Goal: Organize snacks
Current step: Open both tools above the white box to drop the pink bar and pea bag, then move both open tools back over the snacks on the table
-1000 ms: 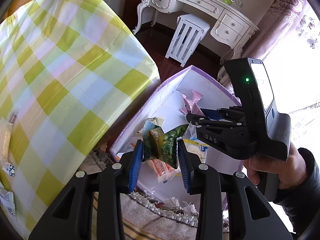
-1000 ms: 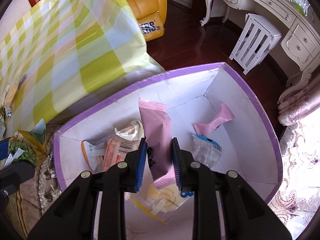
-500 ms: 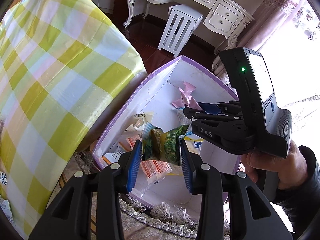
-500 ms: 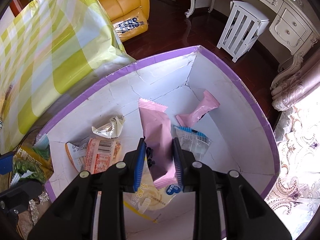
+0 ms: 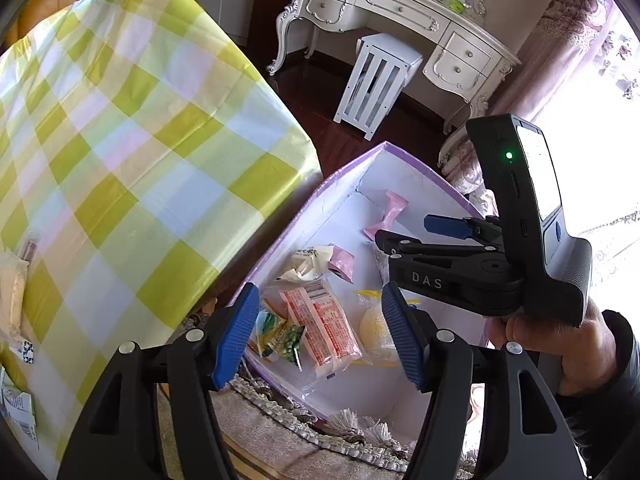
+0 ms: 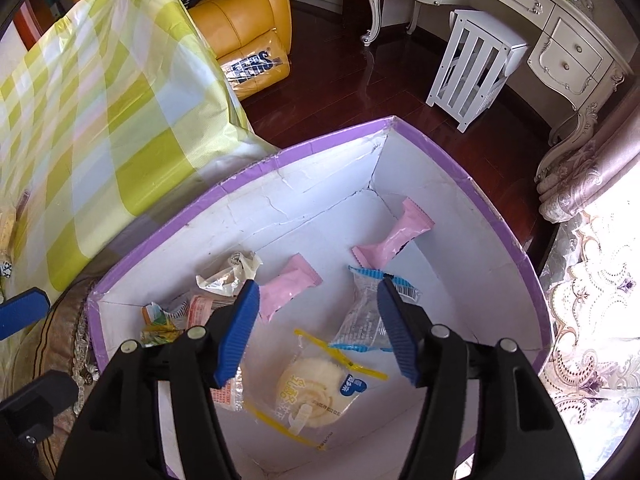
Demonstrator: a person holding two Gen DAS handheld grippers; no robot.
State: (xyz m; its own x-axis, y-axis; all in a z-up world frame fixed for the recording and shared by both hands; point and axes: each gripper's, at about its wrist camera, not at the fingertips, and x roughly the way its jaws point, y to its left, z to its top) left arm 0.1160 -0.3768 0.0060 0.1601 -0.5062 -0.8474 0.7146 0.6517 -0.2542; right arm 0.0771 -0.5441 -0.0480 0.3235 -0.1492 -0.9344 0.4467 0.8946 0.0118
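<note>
A white box with a purple rim [image 5: 344,168] [image 6: 320,144] stands on the floor beside the table and holds several snack packets. My left gripper [image 5: 318,336] hovers over its near corner, jaws opening, pads touching nothing. Below it a green packet [image 5: 280,336] [image 6: 158,330] lies on the box floor beside an orange-red packet [image 5: 324,324]. My right gripper [image 6: 318,320] [image 5: 408,236] hangs over the box's middle, jaws also opening and empty. Under it a pink packet [image 6: 288,288] lies flat. A second pink packet [image 6: 394,240], a clear blue-edged packet [image 6: 368,312] and a round yellow cake [image 6: 312,392] lie nearby.
The table with a yellow-green checked cloth [image 5: 140,160] [image 6: 100,100] overhangs the box on the left, with packets [image 5: 12,292] at its edge. A white slatted stool [image 5: 380,80] [image 6: 476,64], a white dressing table [image 5: 400,20] and a yellow armchair [image 6: 240,20] stand beyond. A fringed rug [image 5: 280,420] lies below.
Both grippers have opened. The green packet has left the left jaws and the pink packet has left the right jaws. Both now lie in the box.
</note>
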